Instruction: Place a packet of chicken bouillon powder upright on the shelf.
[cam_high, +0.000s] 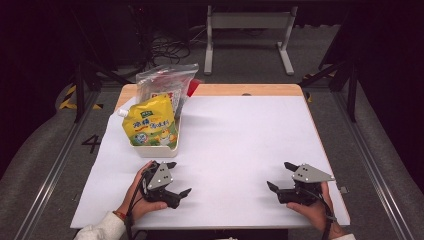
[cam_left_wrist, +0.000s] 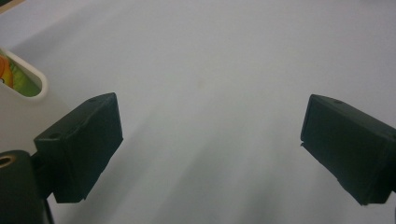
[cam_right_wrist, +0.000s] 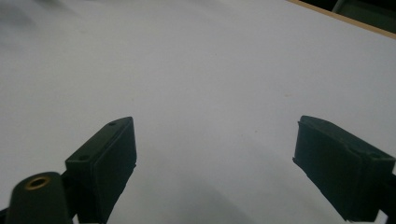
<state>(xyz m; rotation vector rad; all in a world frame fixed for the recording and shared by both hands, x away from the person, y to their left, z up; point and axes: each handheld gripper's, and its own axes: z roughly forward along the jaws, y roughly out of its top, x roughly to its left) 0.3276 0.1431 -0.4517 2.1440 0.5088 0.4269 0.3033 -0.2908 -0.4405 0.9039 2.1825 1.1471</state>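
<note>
resting fingers: both pairs spread wide with nothing between them, over bare white bench.
left gripper (cam_high: 176, 177): held in the person's left hand (cam_high: 140, 197) near the front left of the bench; in the left gripper view its black fingers (cam_left_wrist: 79, 144) stand far apart, only white surface in the gap.
right gripper (cam_high: 281, 176): held in the right hand (cam_high: 315, 207) near the front right, well apart from the left one; in the right gripper view its fingers (cam_right_wrist: 105, 161) are as wide, gripping nothing.
grey plates: a three-cornered plate sits on top of each gripper, seen from the high view.
white tub (cam_high: 156, 148): just beyond the left gripper, not touching it; its rounded rim (cam_left_wrist: 35, 79) shows at the left edge of the left gripper view.
yellow pouch (cam_high: 149, 122): stands upright in the tub, with a white spout at its upper left corner.
clear bag (cam_high: 167, 82): upright behind the yellow pouch, with red-and-white printed contents; whether it is in the tub i cannot tell.
bench (cam_high: 240, 135): white sheet over a wooden top, whose far edge shows as a bare strip.
floor: grey carpet around the bench, a white frame stand beyond it.
</note>
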